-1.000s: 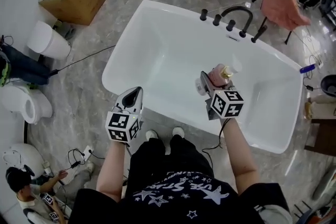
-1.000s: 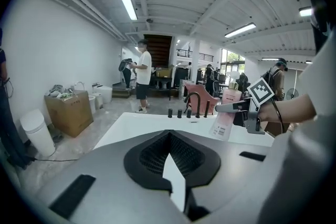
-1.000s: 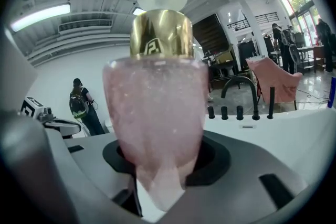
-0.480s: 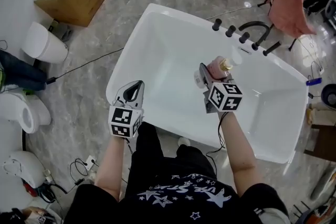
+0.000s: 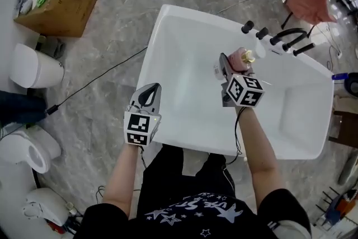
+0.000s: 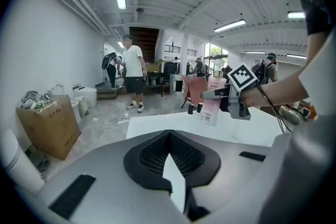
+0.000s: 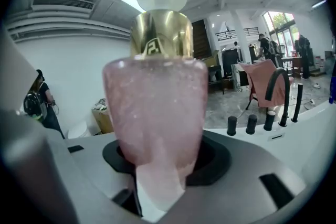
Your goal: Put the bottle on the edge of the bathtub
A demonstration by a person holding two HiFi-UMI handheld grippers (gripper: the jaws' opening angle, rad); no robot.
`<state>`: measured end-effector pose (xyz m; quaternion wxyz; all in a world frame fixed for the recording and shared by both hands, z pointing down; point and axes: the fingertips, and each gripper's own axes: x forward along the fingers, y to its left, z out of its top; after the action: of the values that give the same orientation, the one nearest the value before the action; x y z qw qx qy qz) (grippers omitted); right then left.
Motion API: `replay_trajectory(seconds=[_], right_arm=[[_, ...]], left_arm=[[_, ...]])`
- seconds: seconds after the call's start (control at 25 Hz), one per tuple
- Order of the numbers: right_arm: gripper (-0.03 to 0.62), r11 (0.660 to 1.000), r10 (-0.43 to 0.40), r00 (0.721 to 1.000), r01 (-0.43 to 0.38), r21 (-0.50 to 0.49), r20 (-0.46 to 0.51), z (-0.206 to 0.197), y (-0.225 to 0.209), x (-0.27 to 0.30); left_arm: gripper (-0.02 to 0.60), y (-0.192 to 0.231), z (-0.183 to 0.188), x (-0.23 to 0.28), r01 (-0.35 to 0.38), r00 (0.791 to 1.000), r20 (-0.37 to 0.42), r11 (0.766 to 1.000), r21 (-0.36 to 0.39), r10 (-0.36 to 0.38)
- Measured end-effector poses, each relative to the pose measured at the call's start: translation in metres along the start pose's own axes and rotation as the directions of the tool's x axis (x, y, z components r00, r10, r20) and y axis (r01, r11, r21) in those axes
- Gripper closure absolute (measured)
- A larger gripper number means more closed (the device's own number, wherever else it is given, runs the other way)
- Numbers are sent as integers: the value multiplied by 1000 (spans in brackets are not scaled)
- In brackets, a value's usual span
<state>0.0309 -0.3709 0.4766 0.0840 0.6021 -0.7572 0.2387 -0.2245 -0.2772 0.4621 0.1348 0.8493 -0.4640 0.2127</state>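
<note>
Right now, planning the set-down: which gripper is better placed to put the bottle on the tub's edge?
Right. The right gripper holds the bottle upright above the tub. The left gripper is shut with nothing in it, by the near rim.

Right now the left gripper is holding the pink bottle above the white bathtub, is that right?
No, the right gripper holds the pink bottle above the white bathtub; the left gripper holds nothing. The right gripper view shows the bottle between its jaws.
</note>
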Motion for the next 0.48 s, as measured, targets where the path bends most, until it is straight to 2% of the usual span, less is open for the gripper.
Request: replay_trajectory(seconds=[0.16, 0.28, 0.4, 0.48], right_arm=[[370, 999, -53, 998, 53, 1, 29, 8, 6, 42], [368, 997, -75, 996, 76, -6, 56, 16, 4, 73], [368, 995, -103, 992, 104, -7, 71, 20, -5, 103], [369, 992, -121, 989, 123, -23, 84, 24, -13, 124]], left_arm=[[569, 42, -3, 25, 44, 999, 14, 999, 14, -44], [569, 65, -3, 43, 48, 999, 25, 999, 21, -48], [569, 79, -5, 57, 53, 998, 29, 999, -3, -52], [569, 89, -4, 66, 47, 998, 44, 999, 17, -48]])
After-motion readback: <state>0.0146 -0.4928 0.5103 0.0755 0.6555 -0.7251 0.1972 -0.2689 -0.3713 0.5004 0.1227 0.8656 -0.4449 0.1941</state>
